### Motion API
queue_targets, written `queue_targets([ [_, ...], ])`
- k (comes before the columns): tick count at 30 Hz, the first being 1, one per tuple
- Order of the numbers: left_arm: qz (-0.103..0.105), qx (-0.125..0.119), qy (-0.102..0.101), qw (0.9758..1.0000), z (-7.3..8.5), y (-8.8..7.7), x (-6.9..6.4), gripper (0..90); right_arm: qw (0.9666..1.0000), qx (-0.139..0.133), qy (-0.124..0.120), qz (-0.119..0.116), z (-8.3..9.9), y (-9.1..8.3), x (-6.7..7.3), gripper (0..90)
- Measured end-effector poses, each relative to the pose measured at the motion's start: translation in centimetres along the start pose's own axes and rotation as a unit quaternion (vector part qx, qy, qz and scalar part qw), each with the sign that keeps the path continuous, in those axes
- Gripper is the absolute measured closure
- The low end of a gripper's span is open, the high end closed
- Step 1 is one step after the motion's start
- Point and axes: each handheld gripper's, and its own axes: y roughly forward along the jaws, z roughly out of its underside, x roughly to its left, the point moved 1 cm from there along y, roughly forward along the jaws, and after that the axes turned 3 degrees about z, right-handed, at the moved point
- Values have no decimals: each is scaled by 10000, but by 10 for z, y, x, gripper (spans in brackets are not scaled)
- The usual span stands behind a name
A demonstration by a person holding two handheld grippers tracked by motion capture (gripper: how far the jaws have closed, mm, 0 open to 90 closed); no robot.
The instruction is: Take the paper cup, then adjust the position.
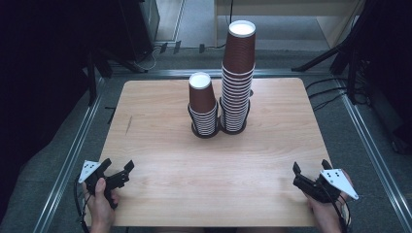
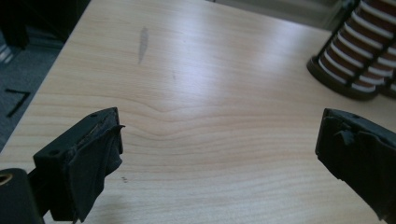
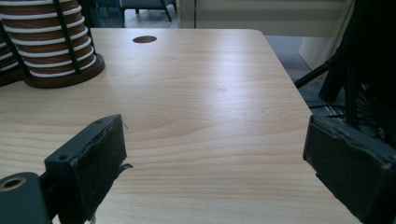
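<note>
Hovering over the near left corner of the table [image 1: 160, 160], nearest the camera: left gripper [image 1: 118, 171], jaws spread wide with nothing between them, its holding hand [image 1: 100, 204] getting cut off by the bottom of the high view. Mirroring it at the near right corner: right gripper [image 1: 311, 174], jaws likewise gaping and empty, the other hand [image 1: 326, 213] also running out of frame. Lying bare between each pair of jaws in both gripper views: plain wood.

Standing well apart from both grippers, toward the middle of the far edge: short cup stack [image 1: 202, 103] and, just beside it on the right, tall cup stack [image 1: 237, 75], each sitting in a dark wire holder [image 1: 204, 131]. Touching or merely close, the two holders: hard to tell from above. Showing just the lowest cups and the holder base at the top right in the left gripper view, the rest being cropped away. Likewise getting clipped at the top left in the right gripper view, one stack's bottom rings [image 3: 56, 42] remaining.

Peeking out near the far edge behind the tall stack: a round cable hole [image 3: 144, 39]. Marking the wood toward the left edge: a faint grey smudge [image 2: 143, 44]. Fading into darkness around the table: stands and cables on the floor, details too dim to make out.
</note>
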Motion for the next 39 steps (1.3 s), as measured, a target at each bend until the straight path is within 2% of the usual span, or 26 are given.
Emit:
queue_targets([
  [1,-10,-73,-87,9999,0,-1,2,6,9999,2,-59,-128,-1,1,3,61],
  [2,5,-78,-99,9999,0,-1,2,6,9999,2,-59,-128,-1,1,3,61],
  [3,63,-23,-17,10000,0,0,1,6,9998,-14,-82,-183,-4,2,6,59],
  [4,63,-23,-17,10000,0,0,1,6,9998,-14,-82,-183,-4,2,6,59],
  [5,75,31,136,9999,1,0,-2,6,9997,-64,-100,-207,-9,2,11,59],
  [7,75,55,192,9998,1,1,-4,6,9997,-83,-80,-223,-11,1,13,59],
  [9,107,141,376,9991,1,3,-6,6,9996,-81,-117,-264,-17,2,21,59],
  [15,150,240,483,9984,1,6,-9,6,9996,-51,-111,-237,-31,2,28,61],
  [17,129,250,491,9984,1,6,-9,7,9989,-133,-190,-398,-37,1,31,62],
  [23,125,309,663,9972,2,7,-12,8,9980,-272,-177,-535,-55,1,39,63],
  [26,107,327,670,9972,2,8,-13,8,9980,-331,-98,-525,-62,3,41,63],
  [27,99,330,665,9972,2,8,-13,8,9978,-371,50,-544,-69,4,44,63],
  [35,84,340,644,9973,2,8,-12,8,9966,-487,-86,-654,-93,8,61,63],
  [39,97,344,636,9973,2,8,-12,8,9967,-456,-130,-658,-100,11,67,63],
])
